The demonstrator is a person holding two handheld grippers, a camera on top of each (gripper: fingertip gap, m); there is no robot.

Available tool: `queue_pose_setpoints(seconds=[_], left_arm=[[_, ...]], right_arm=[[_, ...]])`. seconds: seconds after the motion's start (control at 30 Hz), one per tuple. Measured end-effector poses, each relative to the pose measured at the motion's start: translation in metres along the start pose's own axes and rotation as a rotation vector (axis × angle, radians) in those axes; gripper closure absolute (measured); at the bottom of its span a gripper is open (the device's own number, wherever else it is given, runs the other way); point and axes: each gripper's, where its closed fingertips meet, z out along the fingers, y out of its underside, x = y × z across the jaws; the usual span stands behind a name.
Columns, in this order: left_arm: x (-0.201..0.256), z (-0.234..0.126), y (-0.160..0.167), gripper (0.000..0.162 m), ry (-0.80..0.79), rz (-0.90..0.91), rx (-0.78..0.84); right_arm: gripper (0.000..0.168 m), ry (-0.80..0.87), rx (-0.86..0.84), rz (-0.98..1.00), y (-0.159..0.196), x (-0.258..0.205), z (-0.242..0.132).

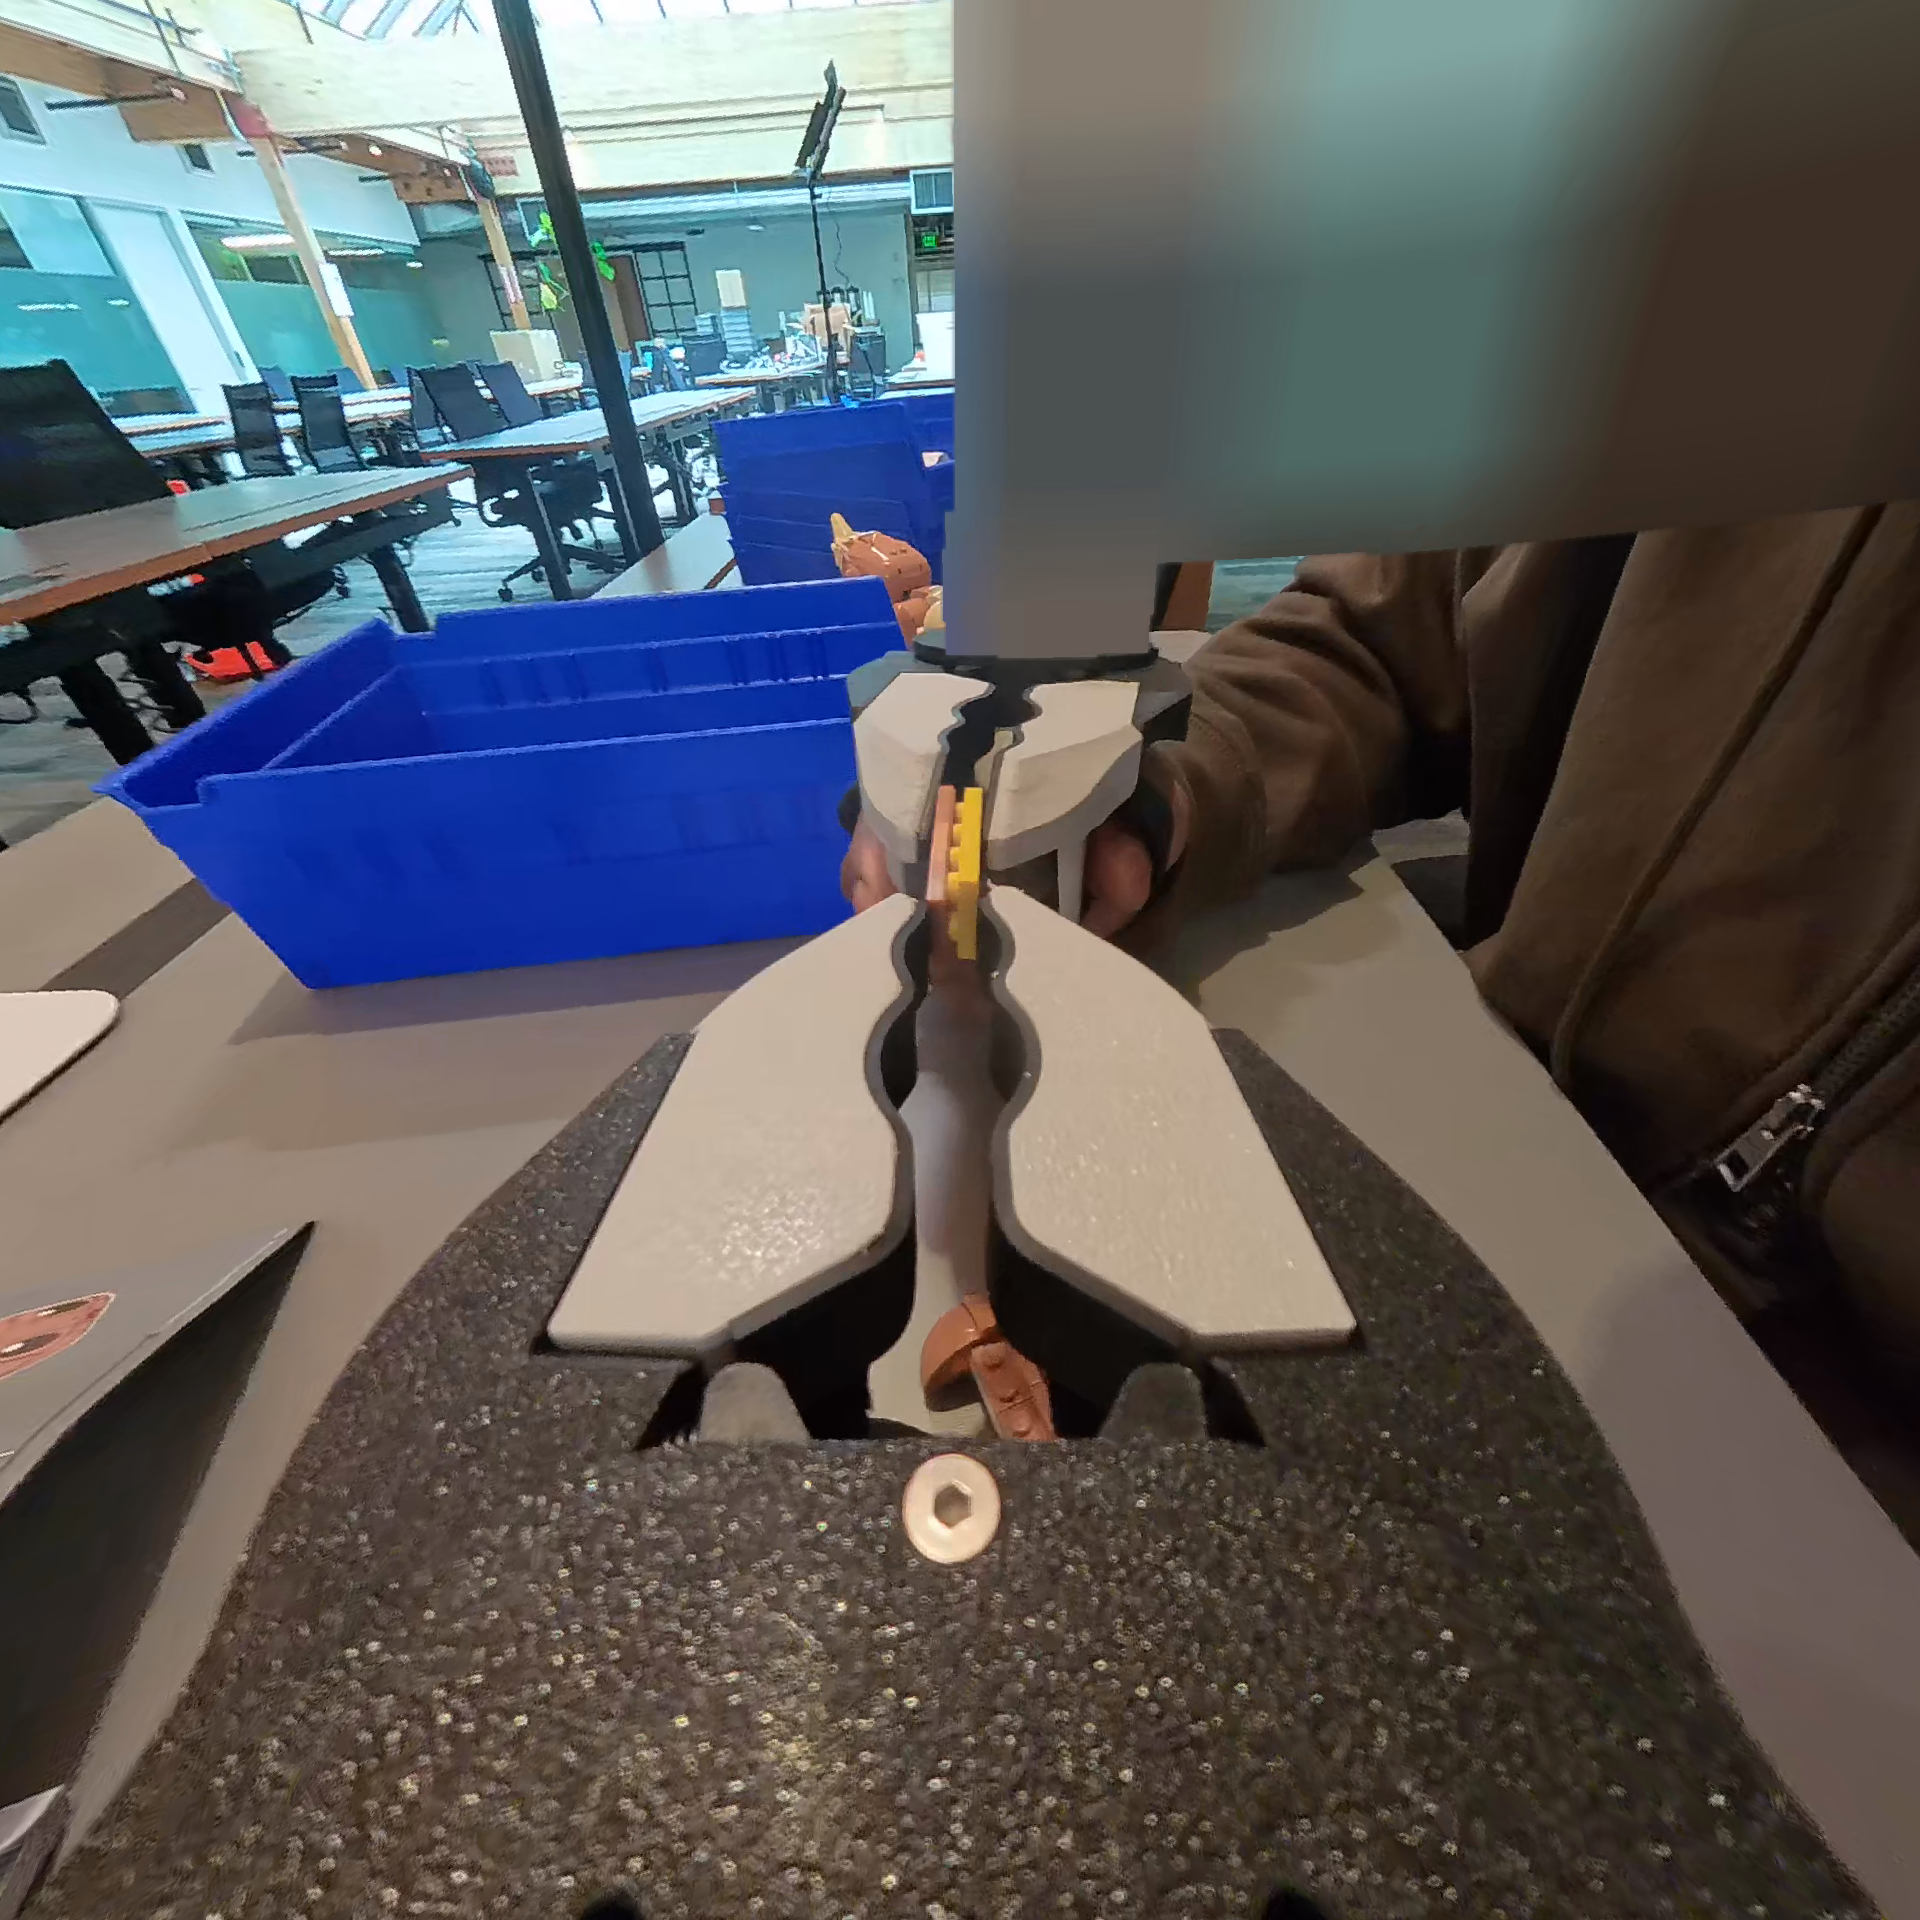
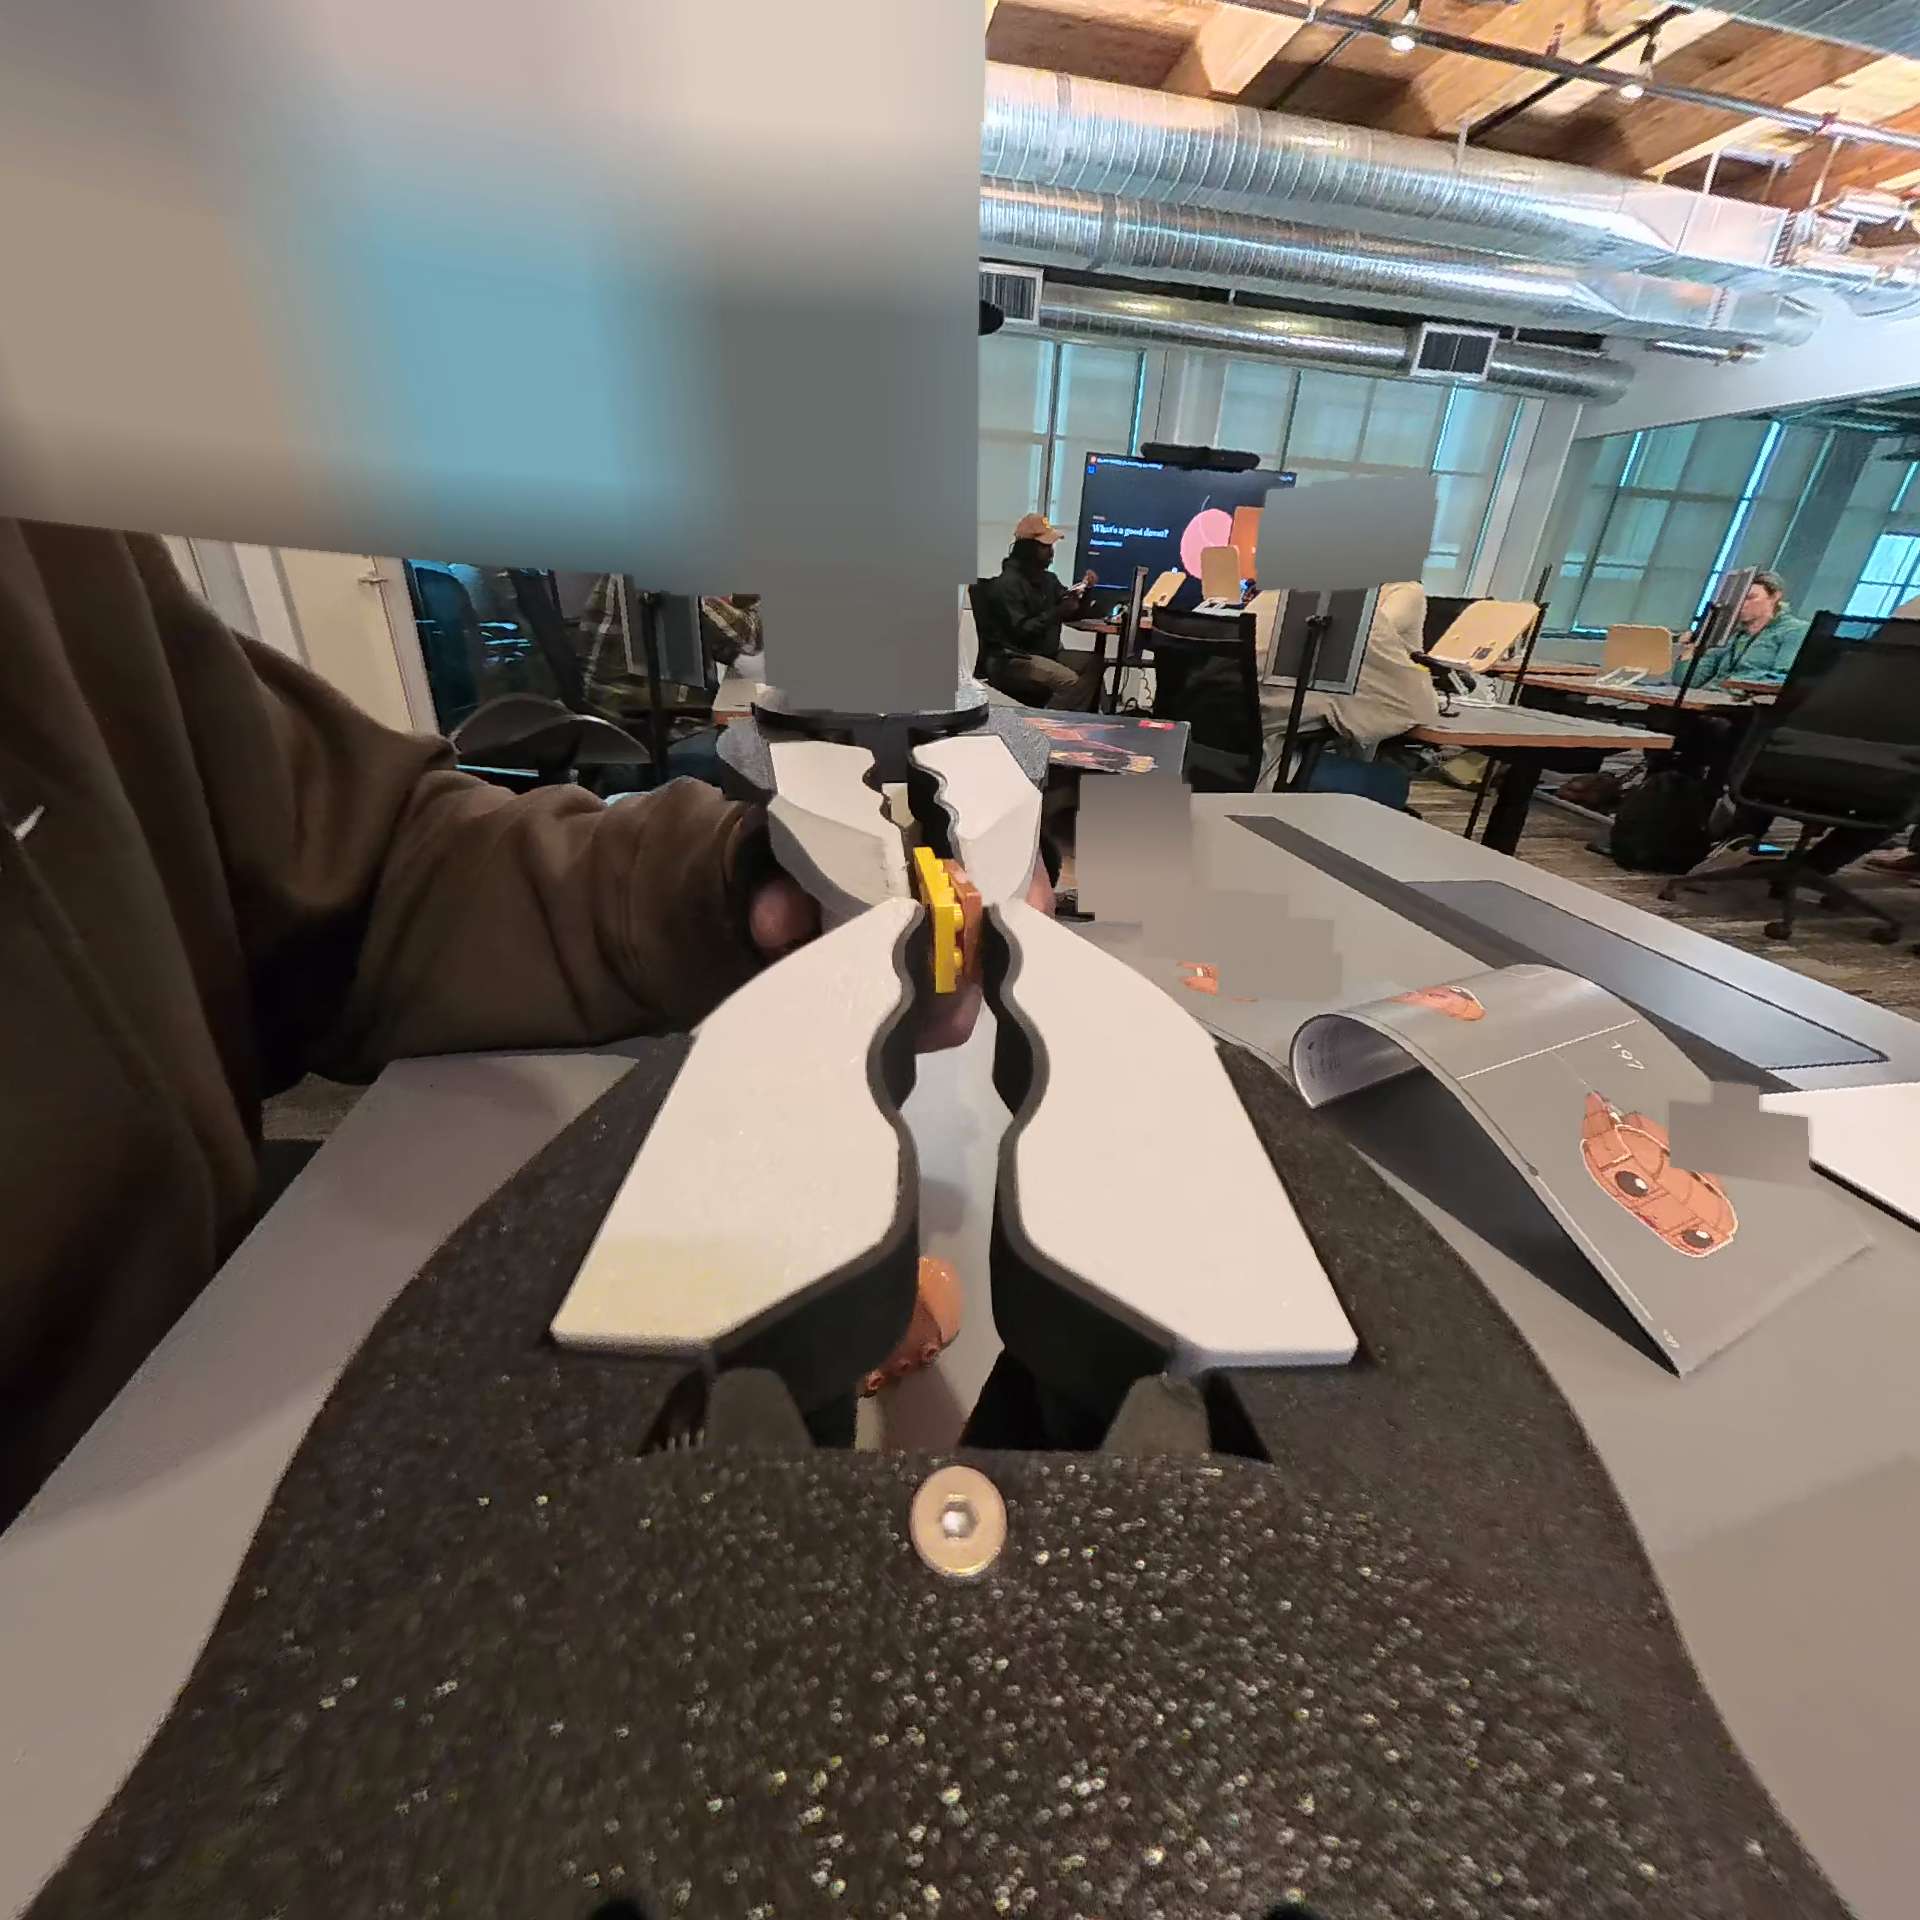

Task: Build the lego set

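A yellow plate (image 1: 968,868) and a brown plate (image 1: 942,847) are pressed flat against each other and held in the air between my two grippers, which face each other tip to tip. My left gripper (image 1: 954,914) is shut on one end of the pair. My right gripper (image 2: 951,920) is shut on the other end, where the yellow plate (image 2: 940,930) and the brown plate (image 2: 971,902) also show. Each view shows the opposite gripper beyond the plates. A brown curved lego assembly (image 1: 982,1371) lies on the grey table below and also shows in the right wrist view (image 2: 928,1314).
Blue bins (image 1: 499,800) stand on the grey table (image 1: 416,1101) to the left, with a brown lego model (image 1: 883,561) behind them. An open instruction booklet (image 2: 1558,1132) lies to the right. The person's brown sleeve (image 1: 1403,727) is close by. Office desks and chairs fill the background. The tips of both grippers are at nearly the same place.
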Motion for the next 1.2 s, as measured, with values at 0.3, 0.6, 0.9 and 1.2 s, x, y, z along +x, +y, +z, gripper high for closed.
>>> queue_pose_setpoints(seconds=[0.3, 0.6, 0.9, 1.2], left_arm=[[0.003, 0.005, 0.003, 0.139, 0.079, -0.211, 0.021], [-0.005, 0.007, -0.001, 0.153, 0.013, -0.19, 0.07], [-0.006, 0.006, 0.002, 0.15, -0.031, -0.089, 0.027], [-0.007, 0.006, 0.003, 0.151, -0.062, -0.016, 0.006]], right_arm=[[0.16, 0.014, 0.083, 0.089, -0.007, 0.008, -0.005], [0.161, -0.001, 0.099, 0.149, -0.007, 0.009, -0.006], [0.16, -0.022, 0.092, 0.166, -0.006, 0.007, -0.006], [0.161, -0.047, 0.073, 0.256, -0.001, 0.007, -0.004]])
